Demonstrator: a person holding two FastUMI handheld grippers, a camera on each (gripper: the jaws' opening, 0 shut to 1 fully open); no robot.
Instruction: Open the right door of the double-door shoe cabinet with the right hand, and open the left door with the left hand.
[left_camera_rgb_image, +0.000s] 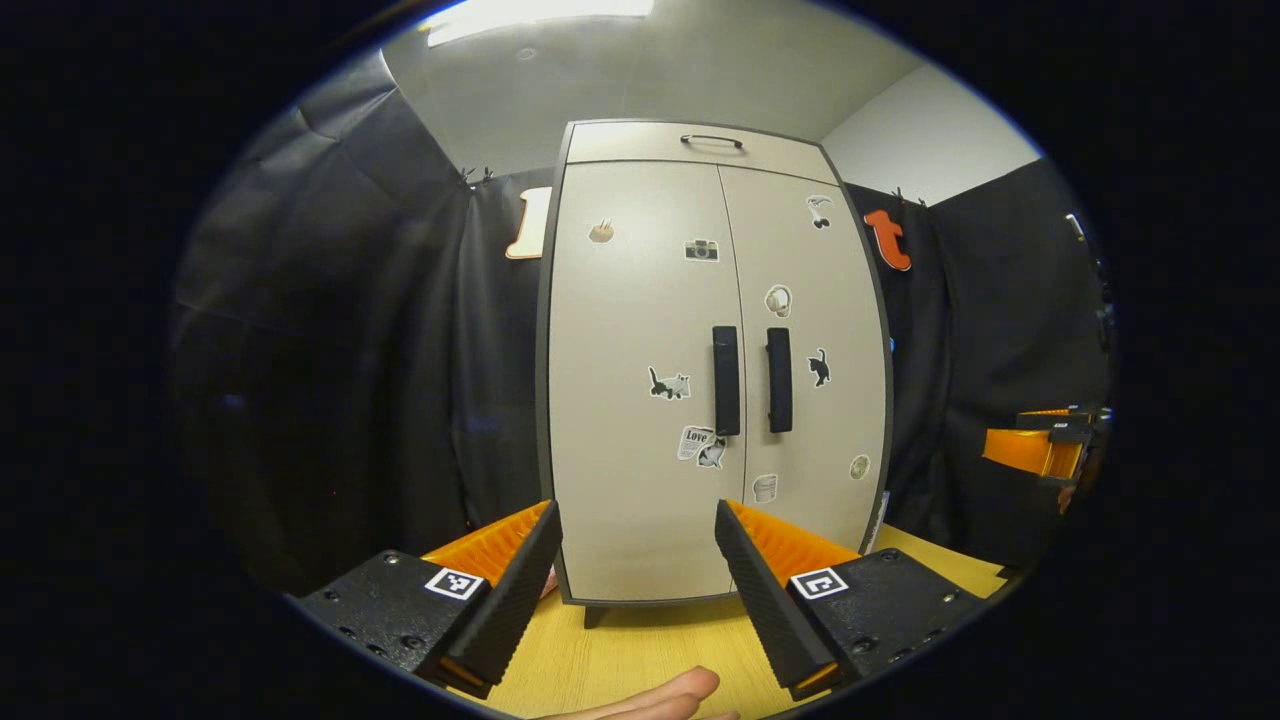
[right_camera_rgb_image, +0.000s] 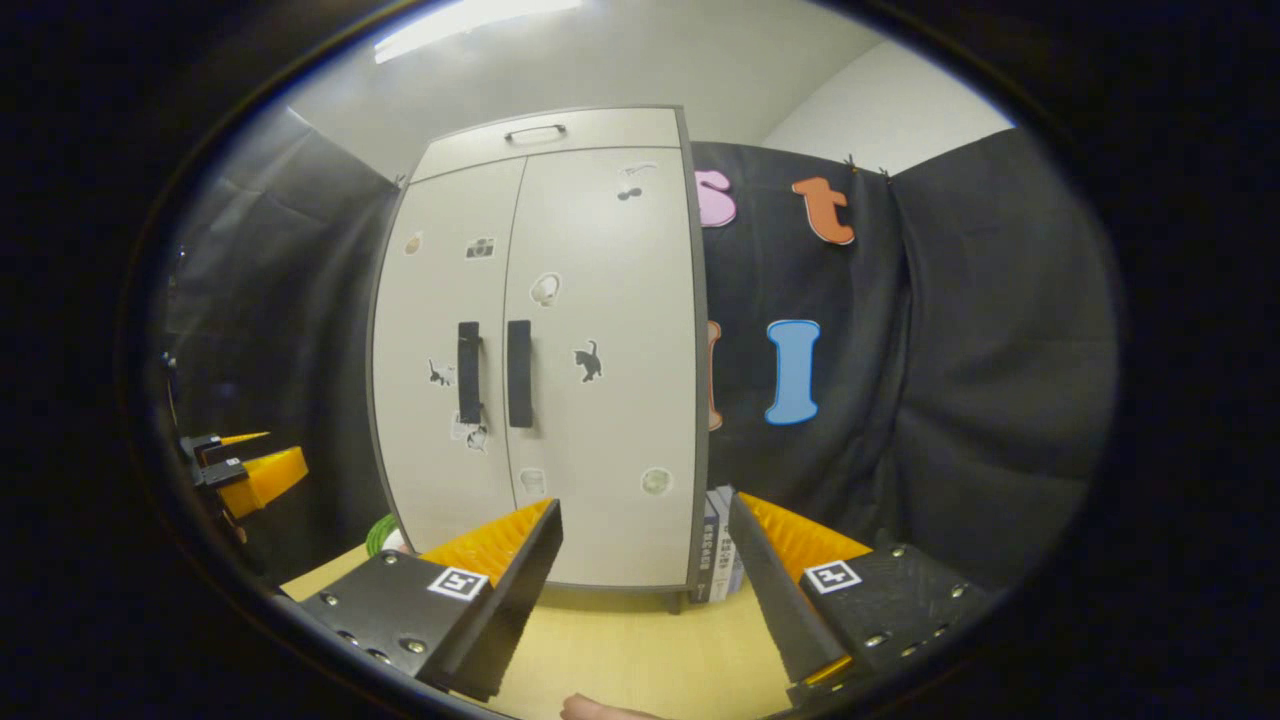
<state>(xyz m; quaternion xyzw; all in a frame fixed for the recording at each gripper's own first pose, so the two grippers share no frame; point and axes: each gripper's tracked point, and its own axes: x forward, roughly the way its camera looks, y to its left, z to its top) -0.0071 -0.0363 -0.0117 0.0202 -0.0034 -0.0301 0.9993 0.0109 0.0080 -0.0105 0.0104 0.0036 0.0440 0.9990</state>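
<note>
A pale double-door shoe cabinet (left_camera_rgb_image: 640, 330) (right_camera_rgb_image: 600, 330) stands upright on a wooden tabletop (left_camera_rgb_image: 640, 655), both doors closed. Two black vertical handles sit side by side at the centre seam: the left door's handle (left_camera_rgb_image: 726, 379) (right_camera_rgb_image: 468, 371) and the right door's handle (left_camera_rgb_image: 779, 379) (right_camera_rgb_image: 519, 373). My left gripper (left_camera_rgb_image: 637, 525) is open, held in front of the cabinet's lower part and well short of it. My right gripper (right_camera_rgb_image: 645, 525) is open too, low before the cabinet's right side, apart from it. Each gripper also appears at the other view's edge, the right gripper (left_camera_rgb_image: 1040, 445) and the left gripper (right_camera_rgb_image: 250, 470).
Small stickers dot both doors, and a top drawer handle (left_camera_rgb_image: 712, 141) sits above them. Books (right_camera_rgb_image: 722, 555) lean at the cabinet's right foot. A green object (right_camera_rgb_image: 380, 533) lies at its left foot. A fingertip (left_camera_rgb_image: 660, 695) shows at the bottom edge. Black cloth walls surround the cabinet.
</note>
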